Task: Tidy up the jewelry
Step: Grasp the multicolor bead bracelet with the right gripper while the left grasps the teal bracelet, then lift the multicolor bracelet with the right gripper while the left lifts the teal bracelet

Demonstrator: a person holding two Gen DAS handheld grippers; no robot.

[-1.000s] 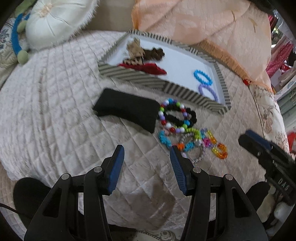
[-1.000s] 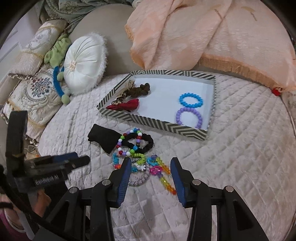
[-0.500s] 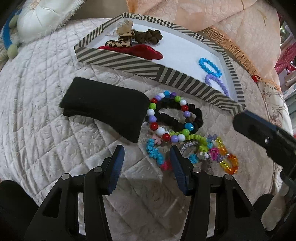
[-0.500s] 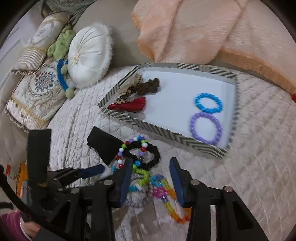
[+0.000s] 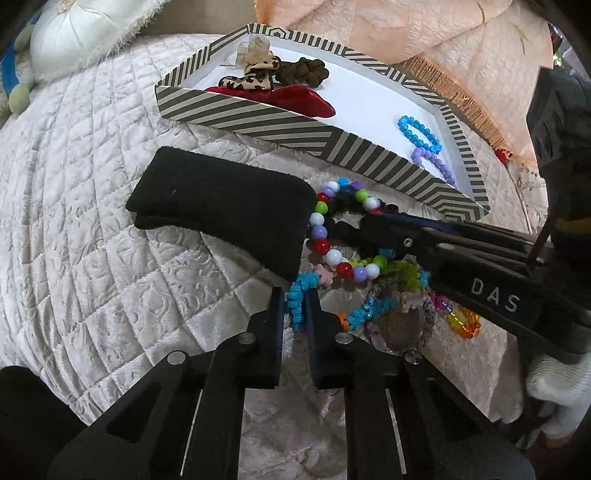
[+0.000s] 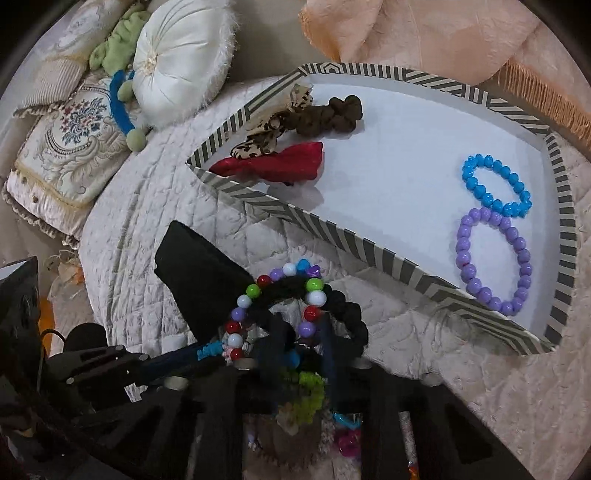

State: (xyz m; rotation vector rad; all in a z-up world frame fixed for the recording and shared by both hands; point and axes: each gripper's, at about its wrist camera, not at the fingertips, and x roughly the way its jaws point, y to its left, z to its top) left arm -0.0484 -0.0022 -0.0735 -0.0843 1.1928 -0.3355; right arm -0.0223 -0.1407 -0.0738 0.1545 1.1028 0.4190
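Observation:
A heap of bead bracelets lies on the quilted bed in front of a striped tray [image 5: 295, 129]. My left gripper [image 5: 295, 314] is shut on a turquoise chip bracelet [image 5: 301, 295] at the heap's near edge. My right gripper [image 6: 299, 343] reaches into the heap, its fingers around the multicoloured bead bracelet [image 6: 280, 295] and the black scrunchie [image 6: 351, 314]; the fingers look partly closed and blurred. It shows in the left wrist view [image 5: 373, 225] as a black arm coming in from the right. In the tray lie a blue bracelet [image 6: 495, 184] and a purple bracelet [image 6: 495, 262].
A black velvet pouch [image 5: 221, 203] lies left of the heap. Red, leopard and brown scrunchies [image 6: 295, 147] sit in the tray's left end. White round cushion [image 6: 177, 55] and embroidered pillows stand at the back left, a peach blanket [image 6: 443, 33] behind the tray.
Both grippers have moved forward and down into the bracelet heap. My left gripper has shut on the turquoise bracelet. My right gripper's fingers have narrowed around the beads and scrunchie.

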